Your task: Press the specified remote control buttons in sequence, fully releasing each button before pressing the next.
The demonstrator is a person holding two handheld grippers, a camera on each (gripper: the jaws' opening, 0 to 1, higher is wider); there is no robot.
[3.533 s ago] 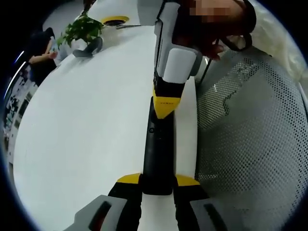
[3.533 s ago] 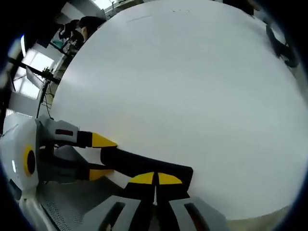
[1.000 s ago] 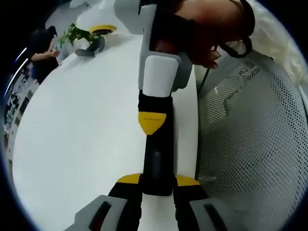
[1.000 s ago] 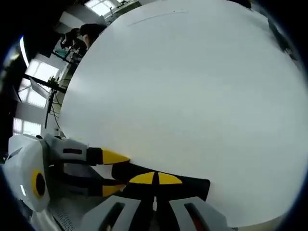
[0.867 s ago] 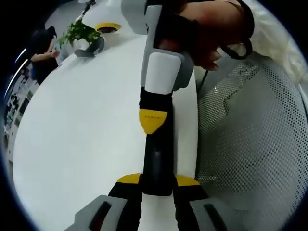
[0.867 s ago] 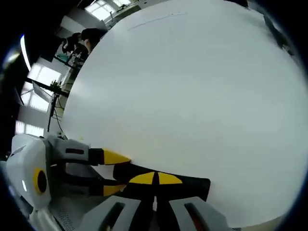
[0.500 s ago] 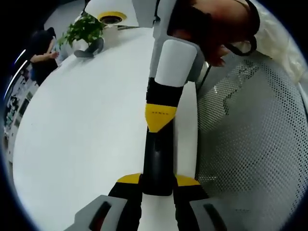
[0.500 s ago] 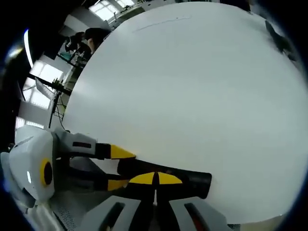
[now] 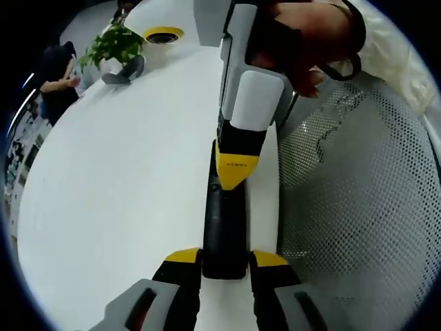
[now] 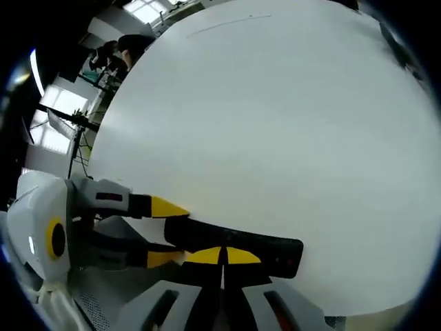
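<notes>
A long black remote is clamped at its near end by my left gripper, whose yellow-tipped jaws are shut on it just above the white table. My right gripper comes down from the top, held by a hand, with its shut yellow tip resting on the remote's upper face. In the right gripper view the remote lies across the bottom. My right gripper is shut, tips together over it. My left gripper grips the remote's left end.
A white mesh chair stands right of the table edge. A potted plant, a grey object and a yellow-ringed item sit at the far end. A person is beyond the table. The wide table top stretches ahead.
The right gripper's shut tip has drifted slightly right and farther along the remote's face. The left gripper has kept its hold on the remote.
</notes>
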